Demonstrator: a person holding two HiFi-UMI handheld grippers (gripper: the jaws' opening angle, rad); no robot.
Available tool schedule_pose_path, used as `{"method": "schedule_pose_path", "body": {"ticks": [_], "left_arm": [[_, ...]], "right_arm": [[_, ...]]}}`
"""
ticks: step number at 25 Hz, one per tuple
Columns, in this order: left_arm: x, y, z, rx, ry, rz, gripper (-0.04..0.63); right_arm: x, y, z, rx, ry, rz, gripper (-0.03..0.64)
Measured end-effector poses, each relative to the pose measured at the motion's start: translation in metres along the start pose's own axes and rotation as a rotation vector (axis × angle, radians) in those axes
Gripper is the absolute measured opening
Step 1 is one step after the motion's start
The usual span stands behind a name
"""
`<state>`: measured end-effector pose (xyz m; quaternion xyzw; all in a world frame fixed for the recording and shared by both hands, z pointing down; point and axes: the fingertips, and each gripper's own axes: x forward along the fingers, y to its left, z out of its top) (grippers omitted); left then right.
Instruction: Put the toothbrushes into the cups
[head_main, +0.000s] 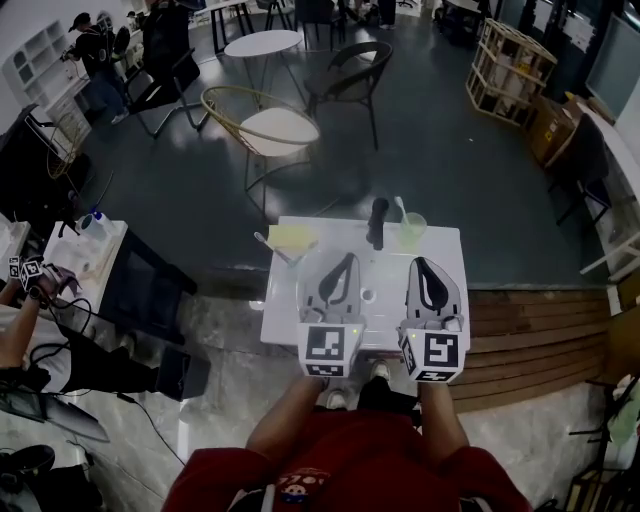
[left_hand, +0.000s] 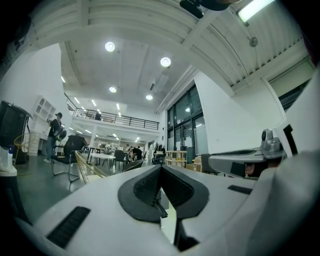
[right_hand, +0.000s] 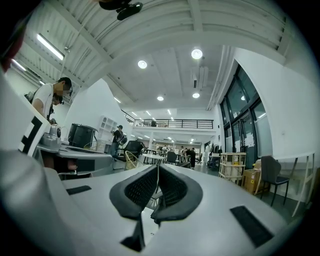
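A white basin top (head_main: 450, 300) stands in front of me with a black tap (head_main: 377, 222) at its back. A pale yellow cup (head_main: 291, 238) sits at the back left, and a toothbrush (head_main: 268, 244) leans out of it to the left. At the back right a green cup (head_main: 412, 231) holds a white toothbrush (head_main: 400, 209). My left gripper (head_main: 348, 262) and right gripper (head_main: 420, 265) hover side by side over the basin, short of the cups. Both are shut with nothing between them, the pads meeting in the left gripper view (left_hand: 160, 172) and the right gripper view (right_hand: 156, 175).
Behind the basin stand a wire chair with a pale seat (head_main: 262, 125), a dark chair (head_main: 348, 75) and a round white table (head_main: 262, 44). A black cart (head_main: 140, 285) is at the left and wooden steps (head_main: 540, 340) at the right. A seated person's arm (head_main: 15, 330) shows at far left.
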<state>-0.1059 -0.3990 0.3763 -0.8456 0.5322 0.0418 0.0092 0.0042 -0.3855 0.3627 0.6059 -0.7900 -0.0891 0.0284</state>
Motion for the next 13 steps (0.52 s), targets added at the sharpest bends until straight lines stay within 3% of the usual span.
{"method": "schedule_pose_path", "body": {"ticks": [13], "left_arm": [[0.0042,0.0066,0.0027,-0.003,-0.005,0.009,0.029]], "right_arm": [[0.0081,-0.0003,-0.0034,-0.017,0.015,0.012,0.029]]}}
